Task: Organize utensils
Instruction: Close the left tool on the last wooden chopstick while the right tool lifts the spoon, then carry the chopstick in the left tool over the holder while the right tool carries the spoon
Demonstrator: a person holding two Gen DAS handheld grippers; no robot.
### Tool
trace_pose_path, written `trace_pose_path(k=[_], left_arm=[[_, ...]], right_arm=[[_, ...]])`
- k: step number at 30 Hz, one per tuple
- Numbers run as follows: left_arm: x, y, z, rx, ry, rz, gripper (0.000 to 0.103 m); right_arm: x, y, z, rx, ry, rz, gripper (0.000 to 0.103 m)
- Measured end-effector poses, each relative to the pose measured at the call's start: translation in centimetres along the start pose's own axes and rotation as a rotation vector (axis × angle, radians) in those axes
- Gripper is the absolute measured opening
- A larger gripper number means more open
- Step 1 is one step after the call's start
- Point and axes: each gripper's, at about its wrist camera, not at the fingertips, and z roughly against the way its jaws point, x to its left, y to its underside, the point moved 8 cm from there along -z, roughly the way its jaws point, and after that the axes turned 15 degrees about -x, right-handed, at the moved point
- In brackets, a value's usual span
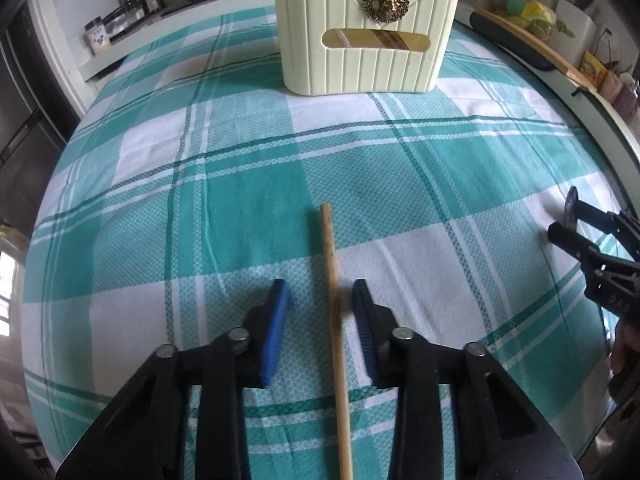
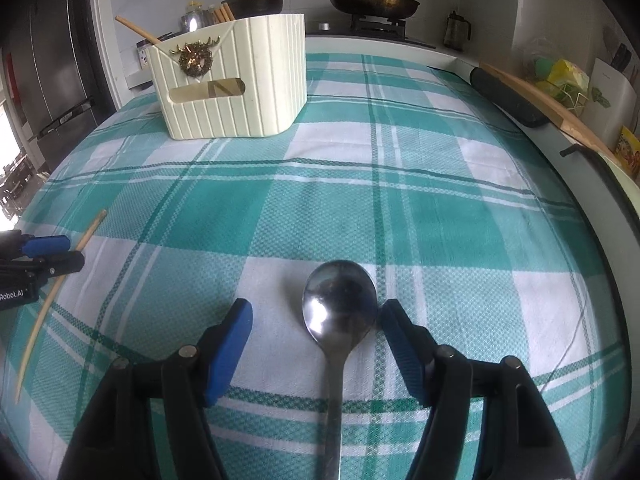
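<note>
On teal plaid tablecloth (image 1: 248,184): wooden chopstick (image 1: 334,308) flat between spread fingers of left gripper (image 1: 320,296), nearer right pad, untouched. Steel spoon (image 2: 340,304) flat, bowl up, between wide-apart fingers of right gripper (image 2: 316,312), bowl edge just beside right pad. Cream ribbed utensil caddy (image 2: 240,92) upright at far end, chopsticks inside.

Teal-white plaid tablecloth (image 1: 240,184); cream ribbed holder (image 1: 364,32); blue tool pads (image 1: 276,328).
</note>
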Motion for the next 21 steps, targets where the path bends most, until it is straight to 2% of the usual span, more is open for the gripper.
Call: trace_pose_path(k=[1,3,5,7,14,21], left_arm=[[-0.3,-0.1,-0.1,-0.005,0.0,-0.002,0.007],[-0.6,-0.3,-0.2,-0.022,-0.015,-0.006,0.005],[-0.6,-0.4,-0.1,-0.033,-0.014,0.006,0.004],[-0.2,-0.8,0.7,-0.056,-0.005,0.041,0.004],[1.4,-3.8,8.0,-0.245,0.002,0.085,0.004],[2.3,-5.2,13.9,-0.38,0.018,0.125,0.004]], right_arm=[[-0.2,-0.1,0.0,-0.004,0.017,-0.011,0.063],[-0.5,-0.6,0.0,-0.019,0.036,-0.021,0.036],[-0.6,-0.8,-0.2,-0.025,0.018,-0.039,0.036],[-0.6,-1.4,0.7,-0.065,-0.022,-0.065,0.036],[0.1,-4.8,7.2,-0.24,-0.138,-0.081,0.036],[0.8,-7.2,13.2,-0.378,-0.178,-0.055,0.036]])
